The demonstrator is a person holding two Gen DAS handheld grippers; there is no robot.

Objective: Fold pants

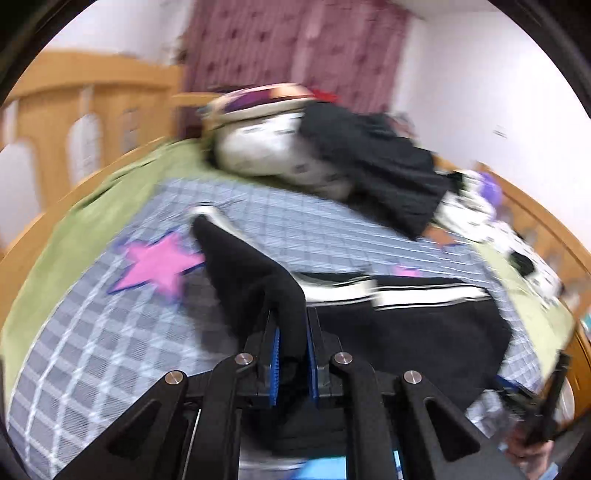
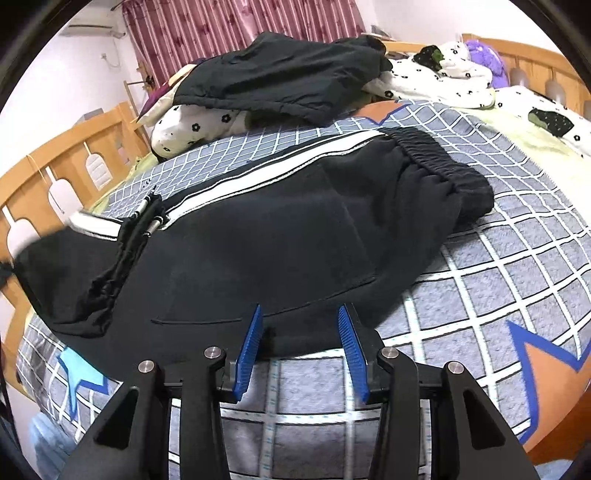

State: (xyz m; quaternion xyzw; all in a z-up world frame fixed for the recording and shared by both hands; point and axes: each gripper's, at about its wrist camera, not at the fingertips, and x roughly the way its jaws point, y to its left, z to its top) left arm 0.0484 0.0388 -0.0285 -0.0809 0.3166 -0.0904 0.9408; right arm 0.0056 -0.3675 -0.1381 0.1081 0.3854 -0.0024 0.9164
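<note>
Black pants (image 2: 258,236) with a white side stripe lie on the grey checked bedspread (image 2: 517,258), waistband at the far right. My left gripper (image 1: 291,332) is shut on a fold of the pants (image 1: 258,280) and holds it lifted above the bed; the view is blurred. My right gripper (image 2: 301,325) is open and empty, its blue pads (image 2: 251,347) just over the near edge of the pants. The right gripper also shows in the left wrist view (image 1: 543,410) at the lower right.
A second black garment (image 2: 280,81) lies on a white flowered pillow (image 2: 192,129) at the back. A white flowered duvet (image 2: 461,81) is at the far right. A wooden bed rail (image 2: 55,173) runs along the left. A pink curtain (image 2: 236,26) hangs behind.
</note>
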